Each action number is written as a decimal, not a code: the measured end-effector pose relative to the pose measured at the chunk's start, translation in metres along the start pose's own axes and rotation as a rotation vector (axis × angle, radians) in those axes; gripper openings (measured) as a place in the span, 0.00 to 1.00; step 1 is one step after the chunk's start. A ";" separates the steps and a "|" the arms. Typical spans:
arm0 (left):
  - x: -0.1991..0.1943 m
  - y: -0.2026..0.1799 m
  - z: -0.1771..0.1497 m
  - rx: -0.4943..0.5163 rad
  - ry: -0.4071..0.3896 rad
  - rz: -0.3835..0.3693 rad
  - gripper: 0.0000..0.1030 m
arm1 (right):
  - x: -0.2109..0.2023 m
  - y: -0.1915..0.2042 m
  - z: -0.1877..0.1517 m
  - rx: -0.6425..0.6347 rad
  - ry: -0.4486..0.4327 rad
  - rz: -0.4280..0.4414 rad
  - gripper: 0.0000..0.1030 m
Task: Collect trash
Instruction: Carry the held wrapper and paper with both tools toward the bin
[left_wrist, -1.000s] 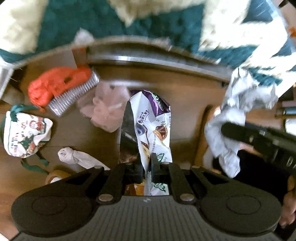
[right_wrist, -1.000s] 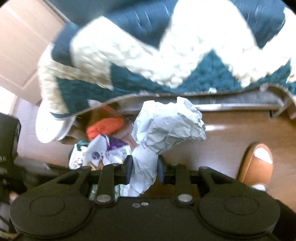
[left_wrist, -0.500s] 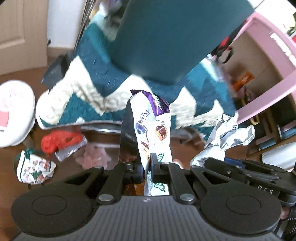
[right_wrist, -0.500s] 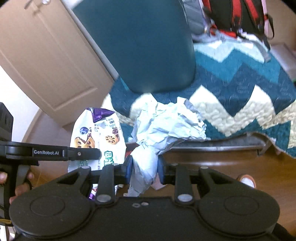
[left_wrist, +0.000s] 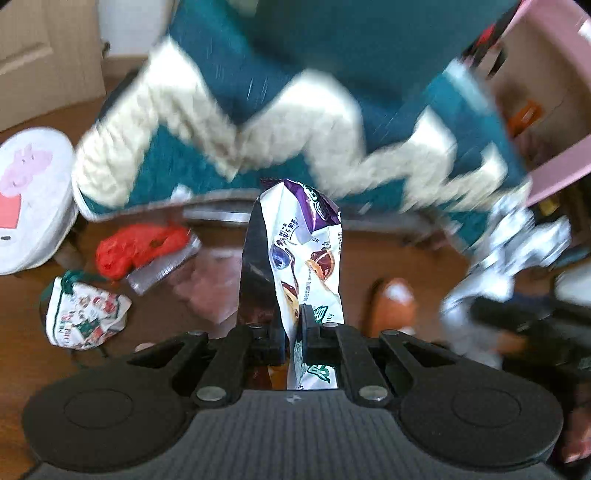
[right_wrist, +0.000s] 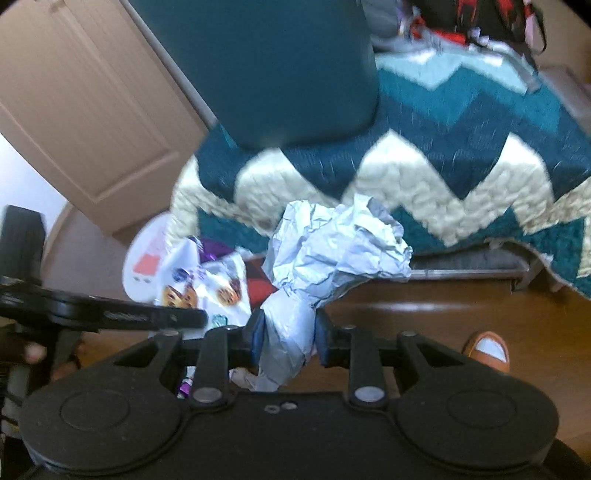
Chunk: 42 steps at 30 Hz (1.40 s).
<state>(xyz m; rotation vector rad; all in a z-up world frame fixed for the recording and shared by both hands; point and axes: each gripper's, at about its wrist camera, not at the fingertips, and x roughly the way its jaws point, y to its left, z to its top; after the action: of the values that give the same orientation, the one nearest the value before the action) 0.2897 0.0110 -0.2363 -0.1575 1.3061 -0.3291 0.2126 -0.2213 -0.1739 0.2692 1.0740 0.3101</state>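
Fingers: left gripper (left_wrist: 293, 332) pinches snack wrapper (left_wrist: 295, 258) at its bottom edge; right gripper (right_wrist: 289, 338) clamps crumpled paper (right_wrist: 332, 251) w/ bulk above fingers. Both prob light, soft, crushable.

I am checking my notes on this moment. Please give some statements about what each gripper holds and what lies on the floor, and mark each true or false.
1. The left gripper is shut on the snack wrapper. True.
2. The right gripper is empty. False: it is shut on the crumpled paper.
3. The red brush lies on the wooden floor. True.
4. The drawstring pouch hangs from the left gripper. False: it lies on the floor.
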 end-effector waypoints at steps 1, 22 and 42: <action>0.025 0.004 0.001 0.019 0.048 0.018 0.07 | 0.012 -0.004 -0.001 -0.002 0.021 -0.006 0.26; 0.279 0.056 -0.024 0.110 0.409 0.003 0.08 | 0.165 -0.034 -0.009 -0.056 0.294 -0.033 0.27; 0.292 0.095 -0.067 0.110 0.502 -0.070 0.63 | 0.162 -0.040 -0.001 0.032 0.289 -0.003 0.27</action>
<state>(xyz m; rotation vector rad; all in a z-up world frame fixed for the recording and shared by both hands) 0.3047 0.0107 -0.5500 -0.0263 1.7760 -0.5214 0.2883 -0.1975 -0.3211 0.2560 1.3651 0.3359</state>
